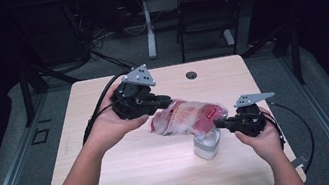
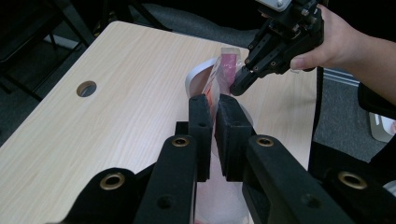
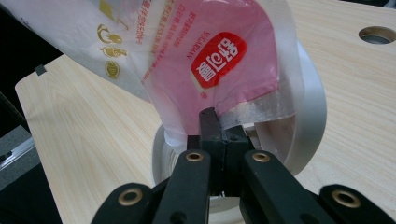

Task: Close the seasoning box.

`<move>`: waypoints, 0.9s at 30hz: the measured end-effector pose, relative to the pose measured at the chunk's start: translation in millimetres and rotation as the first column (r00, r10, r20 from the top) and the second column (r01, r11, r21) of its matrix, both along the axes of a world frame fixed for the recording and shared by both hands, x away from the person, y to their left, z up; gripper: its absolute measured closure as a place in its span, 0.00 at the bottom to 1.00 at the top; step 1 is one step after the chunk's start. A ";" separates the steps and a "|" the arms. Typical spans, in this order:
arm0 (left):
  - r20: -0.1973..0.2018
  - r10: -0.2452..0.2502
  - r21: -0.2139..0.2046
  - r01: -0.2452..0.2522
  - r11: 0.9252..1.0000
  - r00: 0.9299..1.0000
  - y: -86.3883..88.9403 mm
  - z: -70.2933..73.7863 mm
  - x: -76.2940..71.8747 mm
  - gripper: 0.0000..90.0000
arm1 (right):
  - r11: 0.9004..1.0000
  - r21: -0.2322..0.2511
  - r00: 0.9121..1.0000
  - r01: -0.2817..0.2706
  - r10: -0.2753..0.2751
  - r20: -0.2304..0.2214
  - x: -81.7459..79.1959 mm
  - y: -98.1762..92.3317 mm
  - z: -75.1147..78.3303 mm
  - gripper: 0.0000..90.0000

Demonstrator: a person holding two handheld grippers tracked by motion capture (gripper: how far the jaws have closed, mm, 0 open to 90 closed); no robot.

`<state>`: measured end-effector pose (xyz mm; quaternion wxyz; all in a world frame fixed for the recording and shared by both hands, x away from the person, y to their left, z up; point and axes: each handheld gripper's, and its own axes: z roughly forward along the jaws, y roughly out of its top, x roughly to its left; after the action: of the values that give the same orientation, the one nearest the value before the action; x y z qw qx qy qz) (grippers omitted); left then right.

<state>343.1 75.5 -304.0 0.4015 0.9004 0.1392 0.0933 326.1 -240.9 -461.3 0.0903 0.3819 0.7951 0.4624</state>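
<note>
Both tongs (image 1: 154, 105) (image 1: 218, 124) clamped on pink bag (image 1: 184, 117), lengthwise left-right, mouth tilted down over cup (image 1: 207, 146).

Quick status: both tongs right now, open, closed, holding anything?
Left tongs: closed on one end of the red-and-clear bag.
Right tongs: closed on the bag's other end, over the white cup.

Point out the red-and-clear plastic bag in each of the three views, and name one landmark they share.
High view: the bag hangs at table centre, stretched between both grippers.
Left gripper view: it runs edge-on, centre, beyond the jaws.
Right gripper view: it spreads across the upper middle.
Shared landmark: the round hole in the table.
</note>
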 end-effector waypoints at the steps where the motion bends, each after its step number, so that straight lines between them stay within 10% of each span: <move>1: 0.000 0.002 -0.001 -0.002 1.000 1.000 -0.1 0.3 -0.3 0.96 | 1.000 0.002 1.000 0.000 0.000 -0.001 0.0 0.0 0.0 1.00; 27: 0.016 0.001 -0.002 0.000 1.000 1.000 0.2 3.3 -1.3 0.99 | 1.000 -0.002 1.000 0.010 -0.010 0.006 -2.0 -1.0 2.0 1.00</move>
<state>341.8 75.7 -300.7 0.4035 0.8992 0.1362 0.1006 324.1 -242.0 -459.2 0.0955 0.3844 0.7934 0.4622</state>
